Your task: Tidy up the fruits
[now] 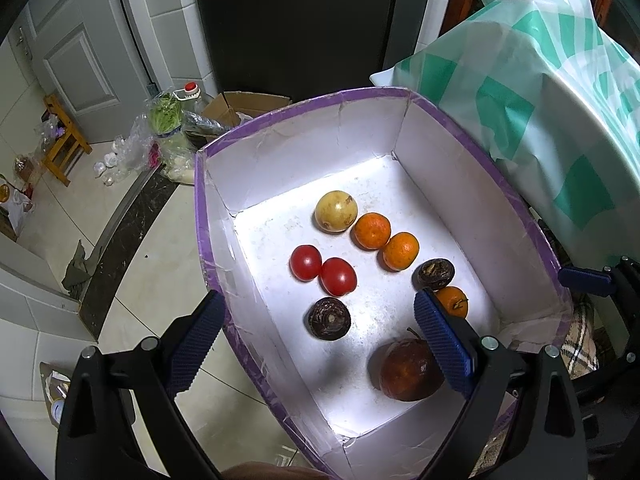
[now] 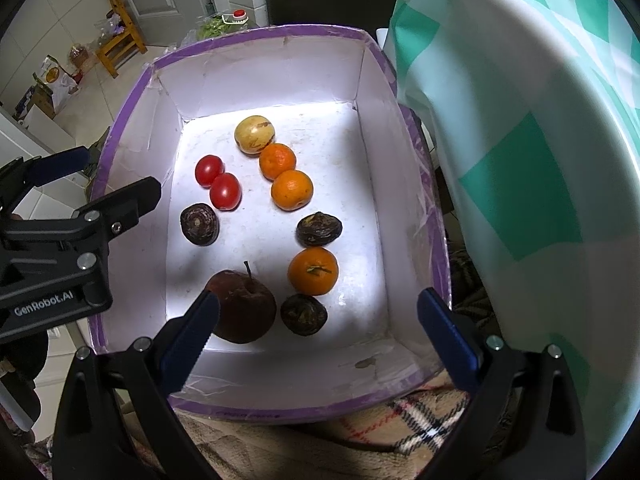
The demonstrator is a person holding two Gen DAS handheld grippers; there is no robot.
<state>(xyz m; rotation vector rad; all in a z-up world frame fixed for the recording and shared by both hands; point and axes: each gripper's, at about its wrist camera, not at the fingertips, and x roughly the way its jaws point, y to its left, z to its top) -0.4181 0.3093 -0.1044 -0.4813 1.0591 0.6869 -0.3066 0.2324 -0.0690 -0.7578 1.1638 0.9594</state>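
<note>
A white box with a purple rim [image 1: 212, 240] [image 2: 132, 92] holds the fruit. Inside lie a yellow fruit [image 1: 335, 211] [image 2: 254, 134], two tomatoes [image 1: 322, 274] [image 2: 218, 182], three oranges [image 1: 386, 242] [image 2: 286, 178], three dark wrinkled fruits [image 1: 329, 318] [image 2: 199, 224] and a brown apple [image 1: 408, 372] [image 2: 244, 306]. My left gripper [image 1: 320, 344] is open and empty above the box's near left side. My right gripper [image 2: 320, 338] is open and empty above the box's near edge, over the apple and a dark fruit [image 2: 303, 314]. The left gripper also shows in the right wrist view [image 2: 104, 184].
A green-and-white checked plastic cloth [image 1: 520, 100] [image 2: 520, 140] hangs over something right of the box. A plaid blanket [image 2: 420, 428] lies under the box. On the tiled floor to the left are a wooden stool [image 1: 60, 140], bags, a bottle [image 1: 188, 94] and a cardboard box [image 1: 240, 106].
</note>
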